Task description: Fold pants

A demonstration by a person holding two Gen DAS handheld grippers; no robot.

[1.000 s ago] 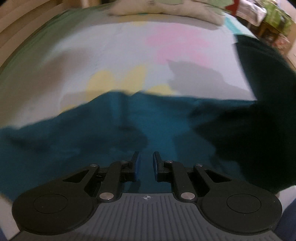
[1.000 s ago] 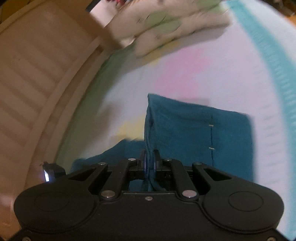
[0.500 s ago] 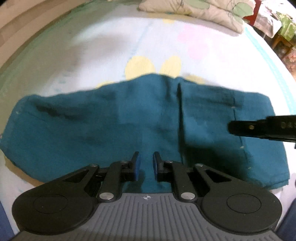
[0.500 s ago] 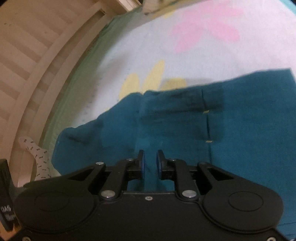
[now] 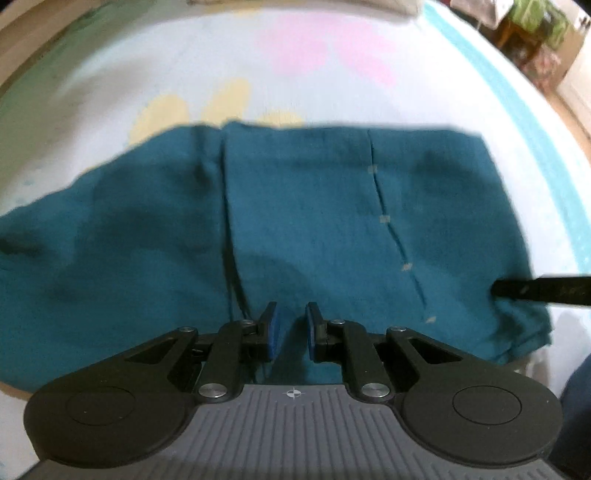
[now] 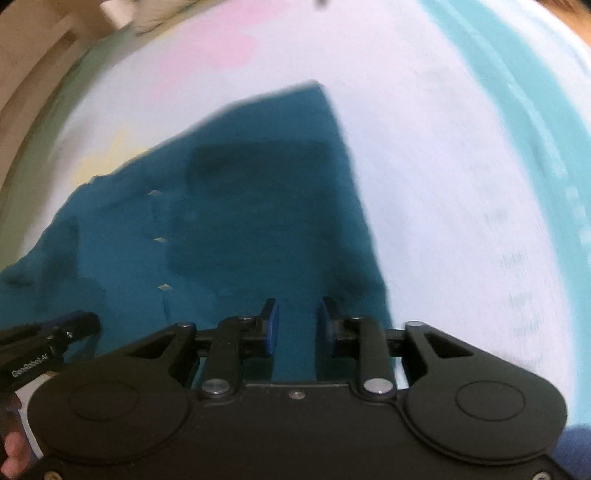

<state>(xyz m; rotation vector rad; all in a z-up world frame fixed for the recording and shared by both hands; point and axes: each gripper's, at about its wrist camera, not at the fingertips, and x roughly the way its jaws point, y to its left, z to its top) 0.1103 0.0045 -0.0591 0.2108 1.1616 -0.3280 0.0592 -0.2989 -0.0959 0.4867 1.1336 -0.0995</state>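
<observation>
Bedsheet [image 5: 424,92]: pale fabric printed with pink and yellow flower shapes and a turquoise band along one side covers the whole work surface, seen in both wrist views.
Background: a pillow edge and a wooden chair [image 5: 517,33] show beyond the far side of the sheet in the left view; a wooden frame runs along the upper left of the right view.
Pants [image 5: 314,229]: teal cloth lies flat on the sheet, spread wide across the left view, with one layer folded over another so that a straight folded edge runs front to back left of centre.
Seam: a line with small pale stitch marks [image 5: 385,219] crosses the folded upper layer; the same marks appear in the right view on the pants [image 6: 240,229].
Left gripper [image 5: 291,328]: hovers low over the near edge of the pants, blue-padded jaws parted by a narrow gap, nothing between them.
Right gripper [image 6: 297,325]: poised over the near right part of the pants close to the cloth's straight side edge, jaws apart somewhat wider, holding nothing.
Cross views: the right gripper's black finger reaches in from the right edge of the left view, its tip over the pants' right corner; whether it touches cannot be told. The left gripper's finger enters the right view at lower left.
Focus: both views are slightly blurred.
</observation>
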